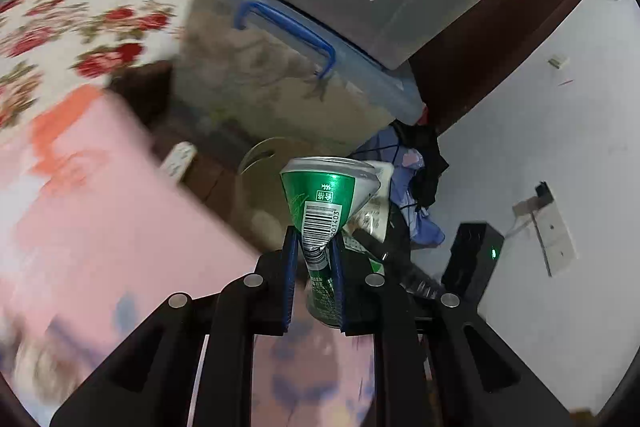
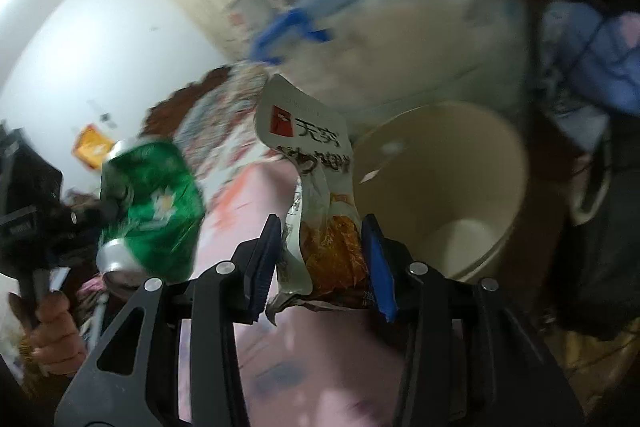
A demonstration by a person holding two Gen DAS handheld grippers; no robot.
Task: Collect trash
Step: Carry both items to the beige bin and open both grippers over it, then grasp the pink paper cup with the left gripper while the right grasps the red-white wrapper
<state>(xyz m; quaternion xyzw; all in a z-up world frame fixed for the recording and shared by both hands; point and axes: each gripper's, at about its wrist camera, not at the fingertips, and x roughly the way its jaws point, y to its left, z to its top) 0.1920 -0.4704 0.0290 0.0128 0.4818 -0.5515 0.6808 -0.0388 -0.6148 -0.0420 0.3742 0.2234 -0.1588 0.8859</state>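
Can (image 1: 330, 203) crushed, upright, pinched in left tool (image 1: 314, 263), top flaring upward

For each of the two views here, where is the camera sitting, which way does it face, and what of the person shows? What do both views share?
Left wrist: on the left gripper, looking along its jaws, which pinch a crushed green can; beyond, stacked storage bins; no hand visible.
Right wrist: on the right gripper, facing a cream bucket, a snack wrapper between its jaws; a hand shows at lower left.
Shared: the can, the wrapper and the bucket.
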